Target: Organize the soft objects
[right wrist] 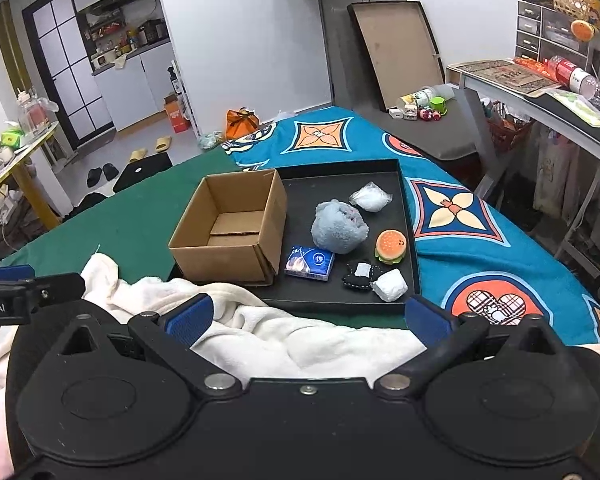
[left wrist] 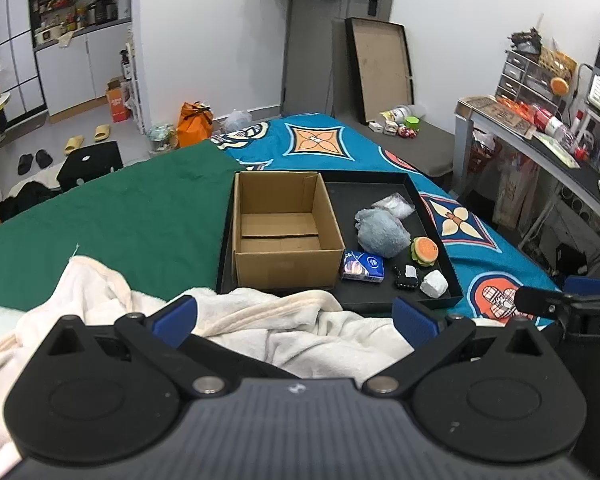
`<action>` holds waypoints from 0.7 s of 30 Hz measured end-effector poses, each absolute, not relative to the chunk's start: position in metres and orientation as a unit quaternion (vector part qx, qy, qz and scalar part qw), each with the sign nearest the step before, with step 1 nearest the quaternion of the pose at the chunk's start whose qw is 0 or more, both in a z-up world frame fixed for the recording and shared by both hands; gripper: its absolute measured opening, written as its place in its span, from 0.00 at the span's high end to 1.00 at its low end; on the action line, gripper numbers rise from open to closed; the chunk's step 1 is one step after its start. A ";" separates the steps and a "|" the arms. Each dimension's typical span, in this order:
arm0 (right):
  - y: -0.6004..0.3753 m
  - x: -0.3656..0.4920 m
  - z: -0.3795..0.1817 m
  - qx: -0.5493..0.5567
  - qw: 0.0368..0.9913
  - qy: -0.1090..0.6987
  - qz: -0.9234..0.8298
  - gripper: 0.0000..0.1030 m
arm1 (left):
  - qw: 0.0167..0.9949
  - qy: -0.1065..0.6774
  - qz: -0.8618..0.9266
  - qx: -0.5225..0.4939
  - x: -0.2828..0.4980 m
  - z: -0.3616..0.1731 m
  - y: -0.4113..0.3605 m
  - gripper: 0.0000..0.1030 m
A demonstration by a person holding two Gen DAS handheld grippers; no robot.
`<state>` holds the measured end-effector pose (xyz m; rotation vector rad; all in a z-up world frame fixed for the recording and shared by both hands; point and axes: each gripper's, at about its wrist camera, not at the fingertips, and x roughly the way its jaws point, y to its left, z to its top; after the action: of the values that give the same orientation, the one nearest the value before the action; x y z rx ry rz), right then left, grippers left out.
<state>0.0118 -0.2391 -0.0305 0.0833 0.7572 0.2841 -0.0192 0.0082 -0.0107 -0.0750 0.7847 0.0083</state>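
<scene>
An empty cardboard box stands in the left part of a black tray on the bed. Beside it in the tray lie a grey-blue fluffy ball, a burger toy, a blue tissue pack, a small black pouch, a white wad and a clear bag. My left gripper and right gripper hang open over a cream blanket, short of the tray.
The bed has a green sheet on the left and a blue patterned cover on the right. A cluttered desk stands at the right, and a tray lid leans on the far wall. Slippers lie on the floor.
</scene>
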 end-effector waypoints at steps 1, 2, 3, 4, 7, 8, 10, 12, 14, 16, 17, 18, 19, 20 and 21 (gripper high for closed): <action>-0.239 0.013 -0.031 0.041 0.918 0.370 0.138 0.00 | 0.924 0.381 0.002 -0.037 -0.018 -0.011 0.008 0.00; -0.238 0.013 -0.032 0.038 0.917 0.371 0.140 0.00 | 0.924 0.381 0.000 -0.038 -0.016 -0.013 0.008 0.00; -0.237 0.014 -0.033 0.035 0.917 0.372 0.142 0.00 | 0.923 0.383 -0.003 -0.037 -0.014 -0.014 0.008 0.00; -0.237 0.016 -0.033 0.033 0.917 0.372 0.142 0.00 | 0.923 0.384 -0.003 -0.037 -0.012 -0.016 0.008 0.00; -0.237 0.022 -0.035 0.040 0.916 0.375 0.139 0.00 | 0.921 0.389 -0.003 -0.035 -0.005 -0.020 0.008 0.00; -0.237 0.025 -0.036 0.041 0.915 0.376 0.140 0.00 | 0.920 0.390 -0.005 -0.034 -0.002 -0.021 0.008 0.00; -0.238 0.029 -0.038 0.043 0.914 0.378 0.138 0.00 | 0.920 0.391 -0.004 -0.033 0.002 -0.023 0.009 0.00; -0.239 0.032 -0.041 0.046 0.913 0.380 0.139 0.00 | 0.919 0.393 -0.003 -0.034 0.009 -0.026 0.012 0.00; -0.241 0.038 -0.045 0.049 0.912 0.384 0.135 0.00 | 0.917 0.397 -0.002 -0.034 0.015 -0.028 0.013 0.00; -0.244 0.044 -0.048 0.053 0.911 0.388 0.132 0.00 | 0.917 0.398 0.000 -0.034 0.021 -0.029 0.014 0.00; -0.246 0.047 -0.050 0.058 0.910 0.390 0.131 0.00 | 0.916 0.399 0.001 -0.034 0.025 -0.030 0.016 0.00; -0.248 0.050 -0.052 0.062 0.909 0.391 0.131 0.00 | 0.915 0.401 0.002 -0.034 0.028 -0.031 0.017 0.00; -0.249 0.053 -0.053 0.064 0.908 0.392 0.131 0.00 | 0.915 0.403 0.003 -0.033 0.032 -0.032 0.018 0.00; -0.250 0.057 -0.055 0.067 0.908 0.393 0.129 0.00 | 0.914 0.404 0.004 -0.033 0.035 -0.032 0.019 0.00; -0.252 0.060 -0.057 0.070 0.908 0.392 0.127 0.00 | 0.914 0.403 0.005 -0.035 0.039 -0.032 0.022 0.00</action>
<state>0.0596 -0.2522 -0.0566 0.1444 0.8095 0.2624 0.0387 0.0218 -0.0325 -0.0717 0.8302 0.0107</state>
